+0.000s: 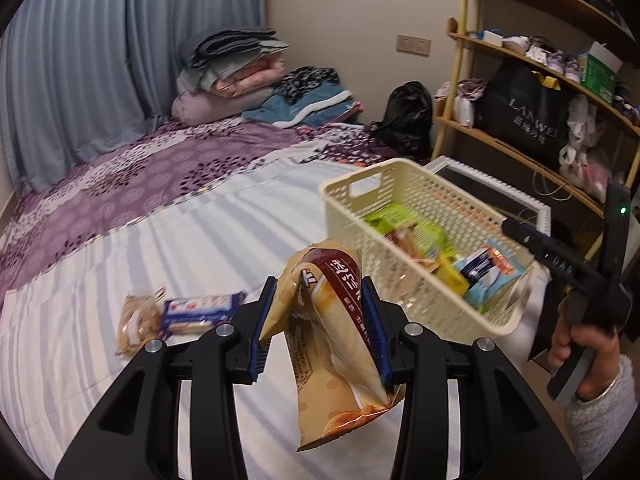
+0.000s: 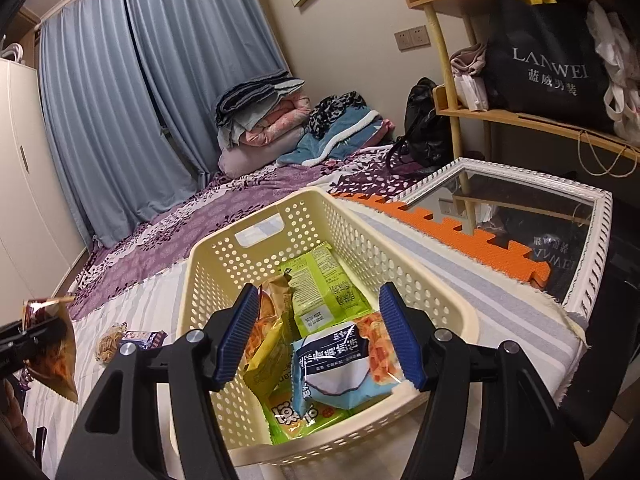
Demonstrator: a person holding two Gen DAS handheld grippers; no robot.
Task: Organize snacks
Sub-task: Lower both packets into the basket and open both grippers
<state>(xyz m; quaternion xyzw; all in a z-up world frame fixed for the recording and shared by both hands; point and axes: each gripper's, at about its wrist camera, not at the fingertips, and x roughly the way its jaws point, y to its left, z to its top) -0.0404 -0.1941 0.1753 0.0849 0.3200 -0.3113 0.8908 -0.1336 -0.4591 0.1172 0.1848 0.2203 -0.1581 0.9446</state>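
— One snack bag (image 1: 332, 344) is pinched across its middle by the left gripper (image 1: 320, 332), hanging above the bed (image 1: 200, 220). It looks light, crinkly and crushable.
— And the right gripper (image 2: 320, 336)?
— Released, empty, over the basket (image 2: 208, 264) of snacks.
— Farther left?
— Two small packets (image 1: 200, 312) lie flat; take each across its narrow sides.

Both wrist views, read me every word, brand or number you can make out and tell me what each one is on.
"LANWEI", with Chinese characters beneath: black bag on the shelf.
Chinese print, too warped to read: tan snack packet in the left tongs.
Large Chinese characters, not clearly readable: blue packet in the basket.
Fine print: green packet, too small.
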